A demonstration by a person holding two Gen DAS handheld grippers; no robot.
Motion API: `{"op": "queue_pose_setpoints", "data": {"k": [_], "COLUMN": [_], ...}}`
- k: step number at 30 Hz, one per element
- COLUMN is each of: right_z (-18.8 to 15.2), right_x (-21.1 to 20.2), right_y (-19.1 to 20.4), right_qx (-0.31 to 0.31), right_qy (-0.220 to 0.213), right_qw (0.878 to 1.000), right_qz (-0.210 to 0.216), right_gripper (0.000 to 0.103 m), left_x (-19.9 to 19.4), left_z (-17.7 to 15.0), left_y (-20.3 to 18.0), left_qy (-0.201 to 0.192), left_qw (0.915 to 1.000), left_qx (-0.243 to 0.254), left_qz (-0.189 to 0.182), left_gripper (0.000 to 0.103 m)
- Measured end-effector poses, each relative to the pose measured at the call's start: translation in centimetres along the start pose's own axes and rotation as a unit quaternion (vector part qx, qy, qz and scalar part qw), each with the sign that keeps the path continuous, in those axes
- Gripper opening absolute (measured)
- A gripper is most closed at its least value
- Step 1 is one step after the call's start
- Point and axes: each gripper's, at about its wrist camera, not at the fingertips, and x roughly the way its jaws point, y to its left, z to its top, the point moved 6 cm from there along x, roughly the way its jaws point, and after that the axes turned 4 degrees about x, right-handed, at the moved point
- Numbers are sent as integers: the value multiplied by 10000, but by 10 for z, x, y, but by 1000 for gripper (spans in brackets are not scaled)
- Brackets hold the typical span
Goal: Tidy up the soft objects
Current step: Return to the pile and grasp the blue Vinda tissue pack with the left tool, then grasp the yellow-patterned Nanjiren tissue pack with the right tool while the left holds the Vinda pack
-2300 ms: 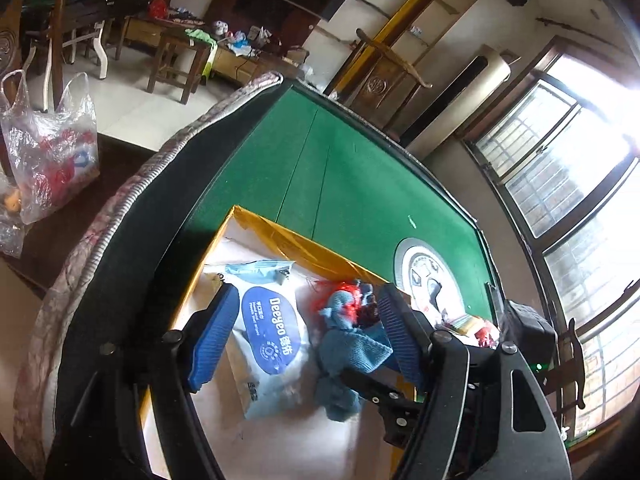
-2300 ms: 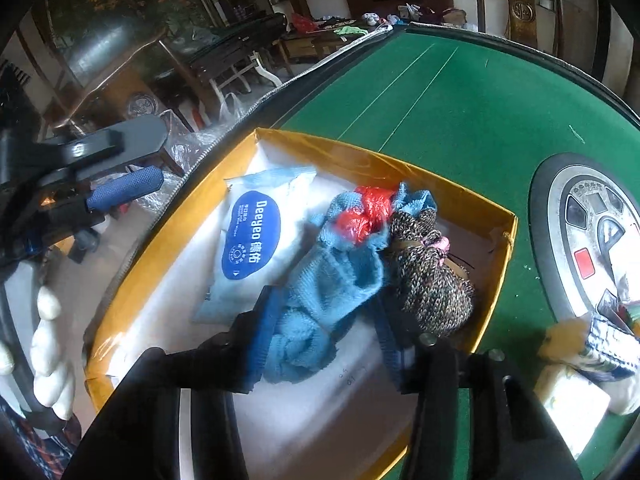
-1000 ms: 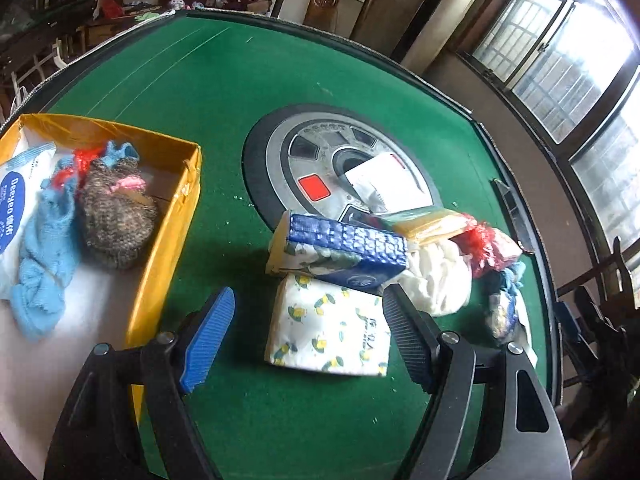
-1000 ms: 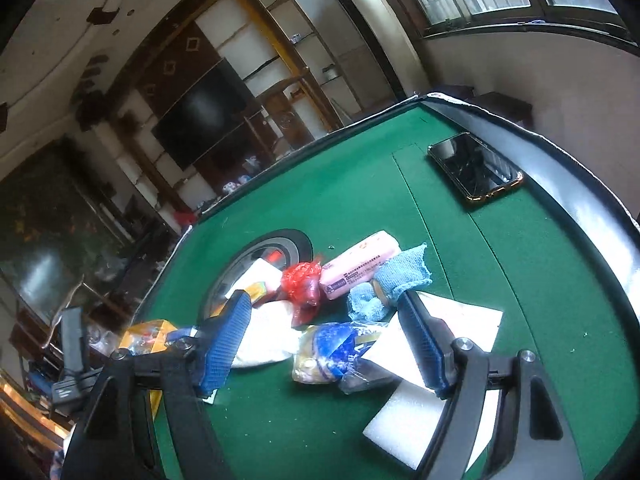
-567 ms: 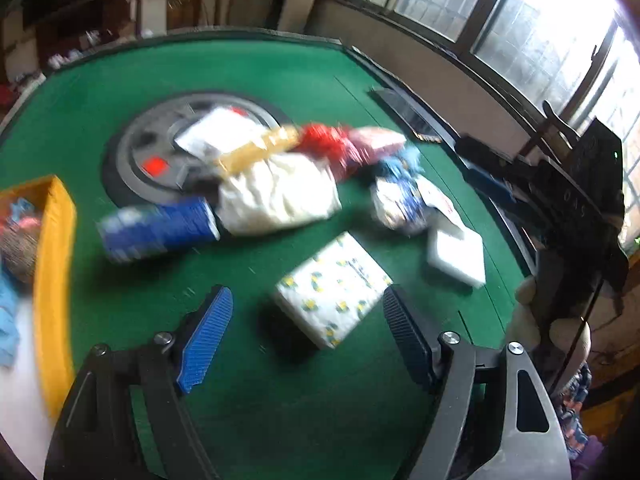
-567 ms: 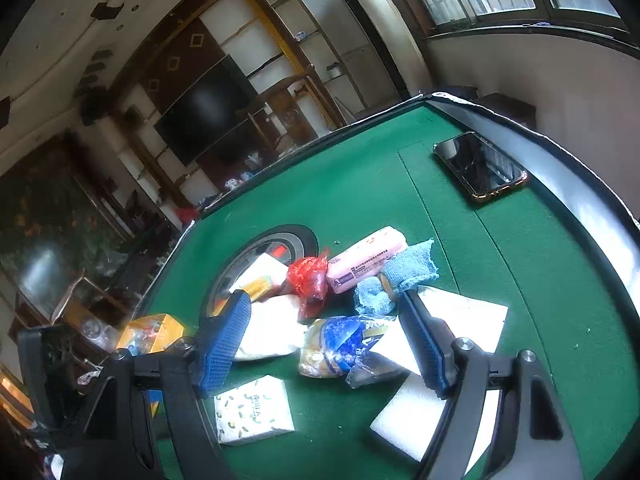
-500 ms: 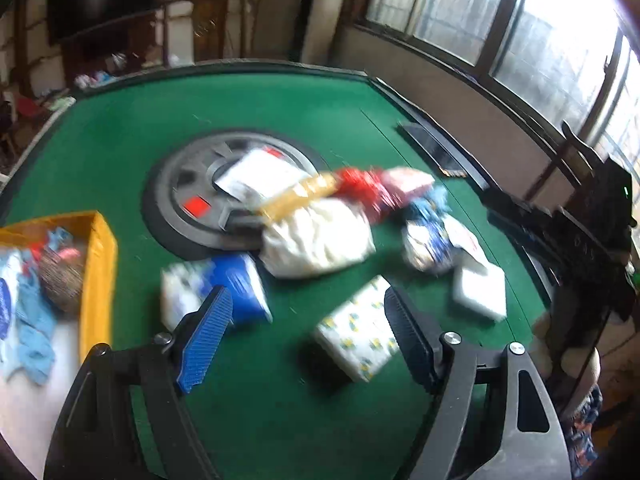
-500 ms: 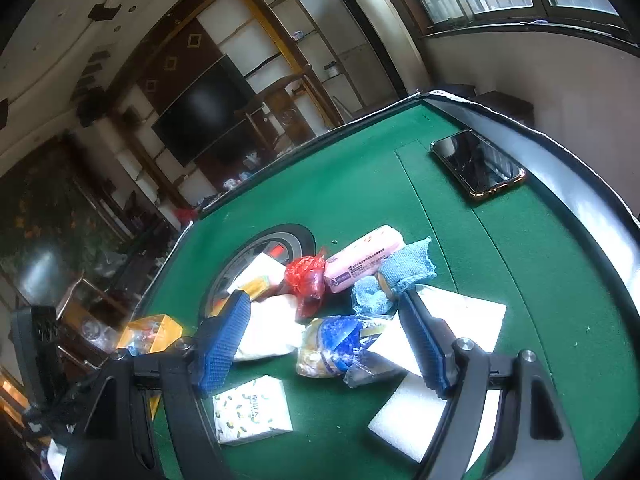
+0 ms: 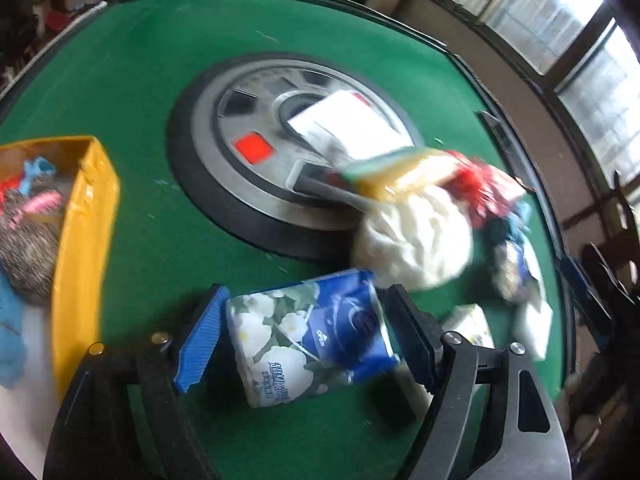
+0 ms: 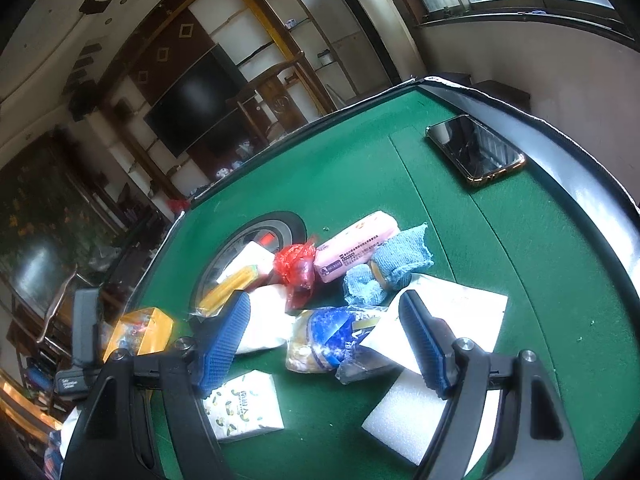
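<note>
Left gripper (image 9: 304,344) jaws stand apart around the blue tissue pack (image 9: 308,336); closing off-centre could squirt it toward the yellow box (image 9: 86,240) at 9 o'clock. Right gripper (image 10: 326,344) jaws apart, empty.

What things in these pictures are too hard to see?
- Blue tissue pack, left wrist view: motion blur hides whether the left tongs touch it.
- Yellow box, left wrist view: cut off by the left edge.
- Blue-and-white bag, right wrist view: partly behind the right tongs.
</note>
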Motion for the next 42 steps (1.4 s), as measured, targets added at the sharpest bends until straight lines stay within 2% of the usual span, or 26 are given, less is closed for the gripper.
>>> {"op": "queue_pose_setpoints", "data": {"k": [1, 3, 4, 5, 8, 10, 16, 19, 22, 23, 24, 25, 27, 33, 36, 39, 41, 42], "right_z": [-1, -2, -2, -2, -4, -4, -4, -5, -5, -5, -4, -4, -4, -5, -4, -5, -5, -5], "right_x": [0, 1, 1, 1, 1, 2, 3, 3, 2, 2, 1, 1, 1, 1, 1, 2, 1, -1], "right_y": [0, 1, 1, 2, 2, 1, -1, 1, 2, 3, 3, 3, 4, 4, 3, 4, 6, 8], "right_qx": [-4, -9, -15, -24, -51, -58, -47, -55, -62, -64, -64, -66, -71, -123, -148, -237, -353, -434], "right_qy": [13, 37, 44, 47, 63, 67, 75, 89, 84, 82, 81, 75, 68, 92, 81, 66, 16, -39], "right_qw": [10000, 10000, 10000, 10000, 10000, 9999, 9999, 9999, 9999, 9999, 9999, 9999, 9999, 9998, 9997, 9994, 9989, 9985], "right_qz": [-2, -5, -3, -5, -33, -69, -140, -133, -103, -90, -76, -66, -73, -154, -197, -255, -294, -343], "right_gripper": [72, 72, 72, 72, 72, 72, 72, 72, 72, 72, 72, 72, 72, 72, 72, 72, 72, 72], "left_x": [-6, -24, -34, -43, -58, -54, -23, -1, 1, 0, -1, -1, -3, -20, -27, -20, -17, -16], "left_z": [-9, -31, -38, -42, -39, -36, -19, -20, -19, -18, -18, -18, -21, -36, -45, -49, -49, -49], "left_y": [-12, -37, -45, -50, -53, -52, -39, -49, -59, -60, -58, -55, -50, -40, -37, -34, -38, -41], "left_qy": [109, 312, 294, 192, -359, -395, -399, -309, -459, -459, -458, -447, -449, -586, -622, -564, -681, -731], "left_qw": [9992, 9921, 9893, 9895, 9897, 9902, 9984, 9974, 9947, 9949, 9958, 9966, 9969, 9973, 9969, 9975, 9956, 9946], "left_qx": [120, 349, 499, 686, 1364, 1340, 411, 549, 777, 782, 726, 671, 640, 446, 463, 291, 432, 516], "left_qz": [-365, -1161, -1338, -1259, -239, 18, 21, 344, 494, 440, 309, 169, 21, -53, 155, 310, 485, 533], "left_gripper": [79, 79, 79, 79, 80, 80, 80, 81, 79, 76, 61, 52, 52, 52, 52, 60, 60, 57]}}
